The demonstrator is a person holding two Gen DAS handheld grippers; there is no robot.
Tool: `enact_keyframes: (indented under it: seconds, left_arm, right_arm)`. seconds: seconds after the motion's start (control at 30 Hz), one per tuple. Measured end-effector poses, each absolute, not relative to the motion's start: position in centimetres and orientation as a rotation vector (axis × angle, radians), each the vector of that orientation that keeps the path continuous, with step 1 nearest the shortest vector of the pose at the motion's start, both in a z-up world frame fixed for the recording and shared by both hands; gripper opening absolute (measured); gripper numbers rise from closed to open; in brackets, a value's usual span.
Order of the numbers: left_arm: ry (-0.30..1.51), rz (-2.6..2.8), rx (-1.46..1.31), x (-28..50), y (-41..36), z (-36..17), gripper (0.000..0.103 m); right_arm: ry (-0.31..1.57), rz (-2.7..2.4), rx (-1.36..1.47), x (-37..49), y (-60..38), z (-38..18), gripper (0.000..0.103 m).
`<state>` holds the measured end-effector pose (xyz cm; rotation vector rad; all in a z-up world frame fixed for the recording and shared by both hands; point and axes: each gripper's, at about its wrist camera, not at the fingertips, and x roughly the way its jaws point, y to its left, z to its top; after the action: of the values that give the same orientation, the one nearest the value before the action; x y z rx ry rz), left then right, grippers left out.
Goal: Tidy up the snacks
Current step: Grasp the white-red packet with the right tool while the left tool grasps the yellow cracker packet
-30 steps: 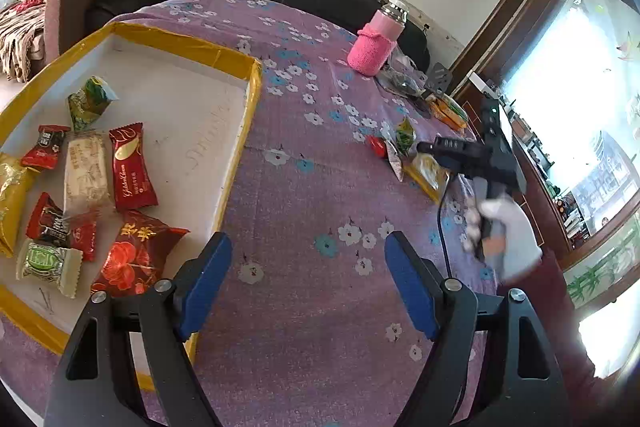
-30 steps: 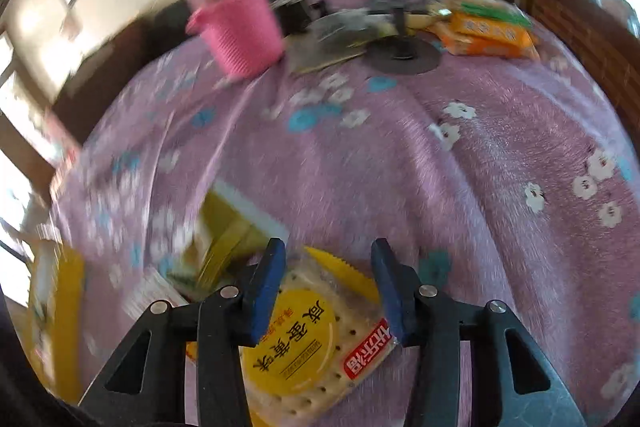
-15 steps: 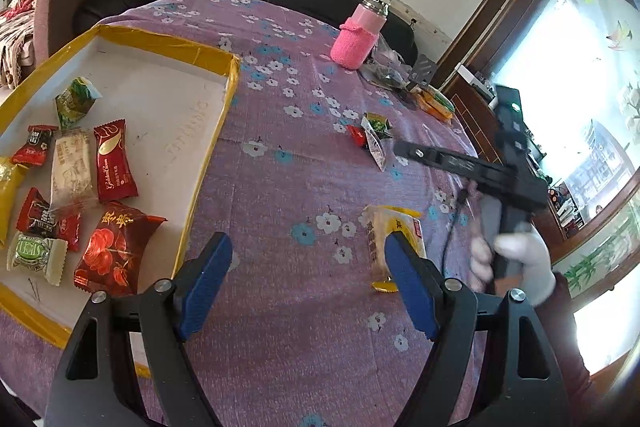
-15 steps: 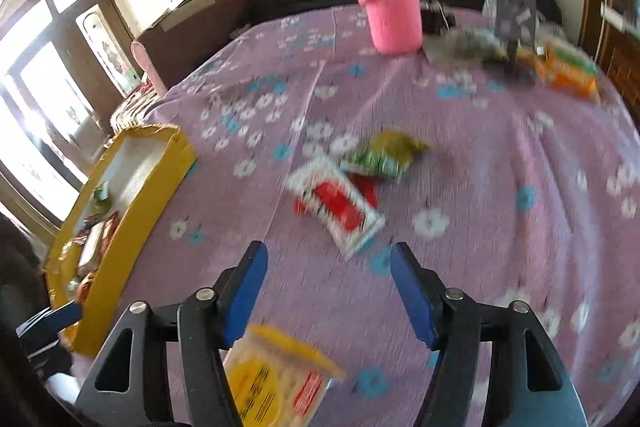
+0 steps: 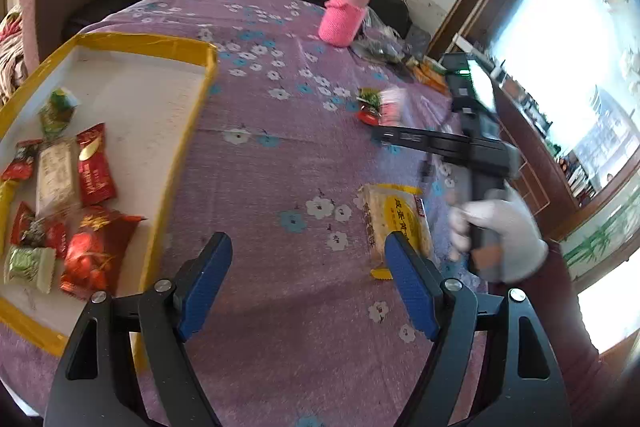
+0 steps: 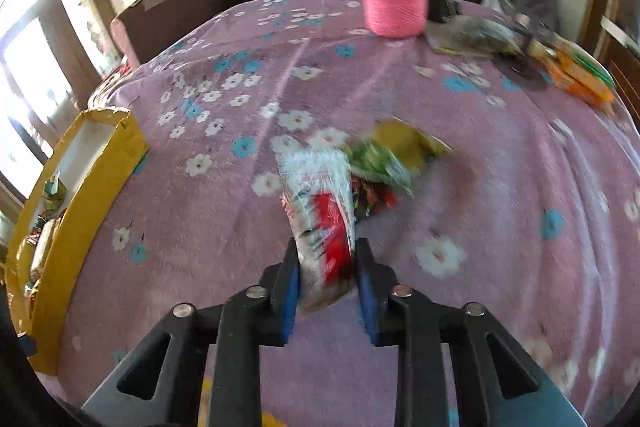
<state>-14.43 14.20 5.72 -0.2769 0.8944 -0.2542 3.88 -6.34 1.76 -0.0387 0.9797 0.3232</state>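
My right gripper [image 6: 326, 287] is shut on a white and red snack packet [image 6: 324, 215], whose far end lies on the purple cloth beside a green and yellow packet [image 6: 384, 155]. In the left wrist view the right gripper [image 5: 384, 137] reaches toward those packets [image 5: 376, 105]. My left gripper [image 5: 308, 283] is open and empty above the cloth. A yellow cracker pack [image 5: 396, 219] lies just beyond its right finger. The yellow-rimmed tray [image 5: 192, 107] at the left holds several snack packets [image 5: 94, 163].
A pink sleeved bottle [image 5: 346, 13] stands at the table's far side, with orange packs [image 6: 580, 75] and dark clutter [image 6: 476, 35] to its right. A black sofa runs behind the table. The tray's rim [image 6: 80, 195] shows at the left in the right wrist view.
My right gripper moved forward from the dropped cracker pack to the white and red packet and shut on it. My left gripper stayed open and shifted slightly.
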Motion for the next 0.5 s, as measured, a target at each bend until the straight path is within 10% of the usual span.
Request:
enact_keyframes:
  seconds: [0.5]
  left_arm:
    - [1.01, -0.373, -0.022, -8.5, 2.2, 1.9, 0.078]
  right_arm:
    - [0.973, 0.392, 0.214, -0.6, -13.5, 2.3, 0.017]
